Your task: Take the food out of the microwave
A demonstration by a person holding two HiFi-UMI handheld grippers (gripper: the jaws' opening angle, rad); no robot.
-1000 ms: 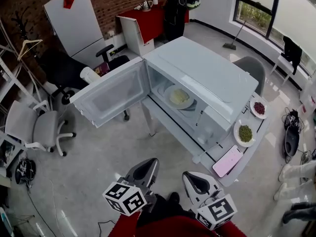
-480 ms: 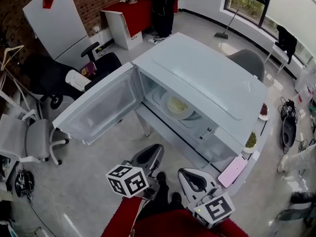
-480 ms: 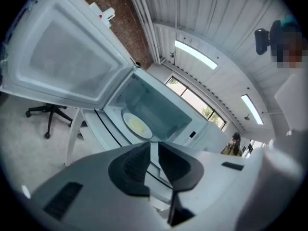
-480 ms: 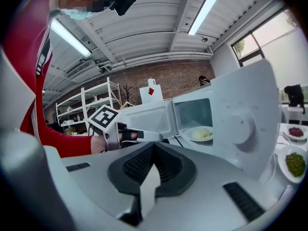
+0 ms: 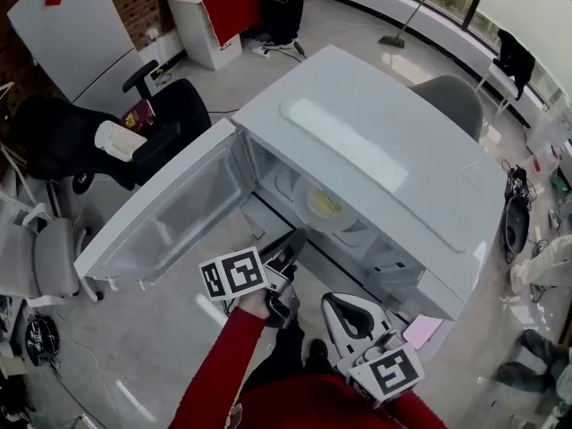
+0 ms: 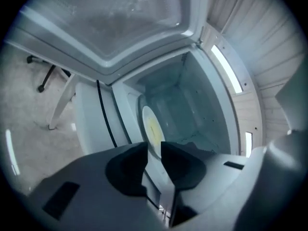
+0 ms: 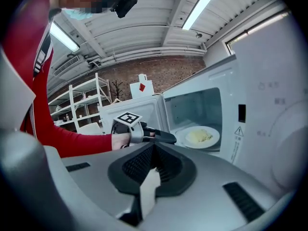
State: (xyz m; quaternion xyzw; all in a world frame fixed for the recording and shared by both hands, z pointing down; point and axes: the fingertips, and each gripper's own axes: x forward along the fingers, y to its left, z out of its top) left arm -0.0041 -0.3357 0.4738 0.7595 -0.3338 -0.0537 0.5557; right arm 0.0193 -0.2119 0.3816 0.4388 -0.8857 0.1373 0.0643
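Note:
The white microwave (image 5: 375,150) stands with its door (image 5: 170,217) swung wide to the left. Inside lies a white plate of yellow food (image 5: 322,206), also visible as the plate (image 6: 151,129) and the plate (image 7: 197,136). My left gripper (image 5: 295,238) is at the mouth of the cavity, just short of the plate's near rim; the left gripper (image 6: 154,148) shows a narrow gap between its jaws with nothing in it. My right gripper (image 5: 340,302) hangs lower, in front of the microwave's control side. The right gripper (image 7: 154,146) is shut and empty.
The microwave sits on a light table, with a pink flat item (image 5: 420,332) by its front right corner. A black office chair (image 5: 80,137) and a grey chair (image 5: 45,257) stand left of the open door. Another grey chair (image 5: 451,105) is behind the microwave.
My left gripper has travelled forward and up, from near my body to the microwave's opening. The head view has closed in on the microwave. The right gripper stayed low.

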